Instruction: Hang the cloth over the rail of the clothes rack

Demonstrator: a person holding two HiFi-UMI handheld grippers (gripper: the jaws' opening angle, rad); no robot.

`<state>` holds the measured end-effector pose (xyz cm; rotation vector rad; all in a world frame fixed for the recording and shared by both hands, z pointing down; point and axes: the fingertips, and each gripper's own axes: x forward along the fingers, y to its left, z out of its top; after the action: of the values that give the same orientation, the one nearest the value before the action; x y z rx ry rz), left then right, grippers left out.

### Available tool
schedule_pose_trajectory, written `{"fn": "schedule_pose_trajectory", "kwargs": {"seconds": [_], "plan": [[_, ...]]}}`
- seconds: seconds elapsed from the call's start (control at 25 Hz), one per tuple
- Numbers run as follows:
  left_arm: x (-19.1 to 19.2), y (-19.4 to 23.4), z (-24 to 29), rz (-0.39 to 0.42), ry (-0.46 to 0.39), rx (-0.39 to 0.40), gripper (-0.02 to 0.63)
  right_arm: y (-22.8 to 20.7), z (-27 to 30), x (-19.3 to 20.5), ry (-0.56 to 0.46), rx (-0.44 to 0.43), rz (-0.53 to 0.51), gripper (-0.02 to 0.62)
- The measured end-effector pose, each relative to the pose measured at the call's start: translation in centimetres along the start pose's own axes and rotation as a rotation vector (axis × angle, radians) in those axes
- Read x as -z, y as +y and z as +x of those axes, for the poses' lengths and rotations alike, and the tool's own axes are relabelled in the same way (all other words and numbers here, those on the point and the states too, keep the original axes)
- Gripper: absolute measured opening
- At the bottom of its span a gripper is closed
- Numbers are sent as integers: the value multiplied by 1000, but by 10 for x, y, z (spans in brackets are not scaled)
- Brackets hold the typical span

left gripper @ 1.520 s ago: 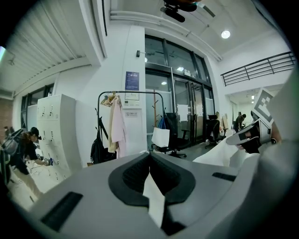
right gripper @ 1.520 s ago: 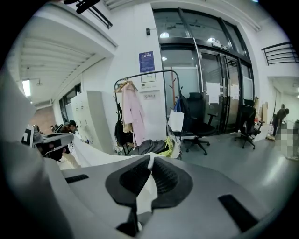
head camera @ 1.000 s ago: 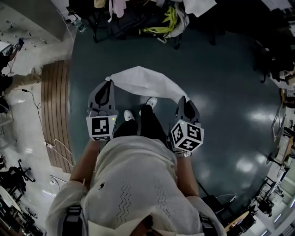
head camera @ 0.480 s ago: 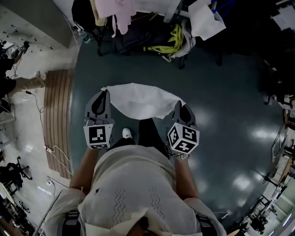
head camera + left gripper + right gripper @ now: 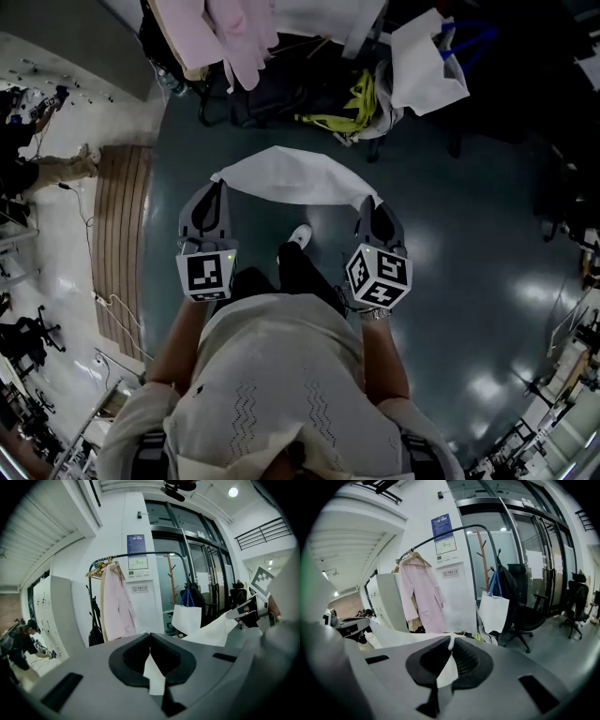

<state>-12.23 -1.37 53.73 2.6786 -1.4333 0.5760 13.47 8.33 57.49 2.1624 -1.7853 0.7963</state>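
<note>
Dark glossy floor (image 5: pixel 450 234), glass doors behind. We see the white cloth (image 5: pixel 291 176) spread between both grippers, in front of the clothes rack (image 5: pixel 145 554) and well apart from its rail, not touching it. The left gripper (image 5: pixel 222 184) has its jaws pinched tight on one cloth end. The right gripper (image 5: pixel 367 201) is clamped the same way on the other end. A pink garment (image 5: pixel 115 602) hangs on the rack, and a white tote bag (image 5: pixel 427 61) is beside the rack.

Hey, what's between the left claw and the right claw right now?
The white cloth spans from left claw to right claw, each shut on an end; head view.
</note>
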Motion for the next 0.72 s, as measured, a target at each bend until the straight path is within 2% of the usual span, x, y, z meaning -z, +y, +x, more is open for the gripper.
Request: {"fn": "schedule_pose_trajectory", "kwargs": {"seconds": [0.28,0.44,0.72], "plan": [[-27,11,40,32,-27,-70,14,-27,36,-49,-43,-18,-2,25],[-37,16,58,21,-40,-68,14,-28,46,-64,-60,-8,-11,25],[-30,41,103,-13,-22,-28,14,-31,65,-77,-69,57,2,25]]}}
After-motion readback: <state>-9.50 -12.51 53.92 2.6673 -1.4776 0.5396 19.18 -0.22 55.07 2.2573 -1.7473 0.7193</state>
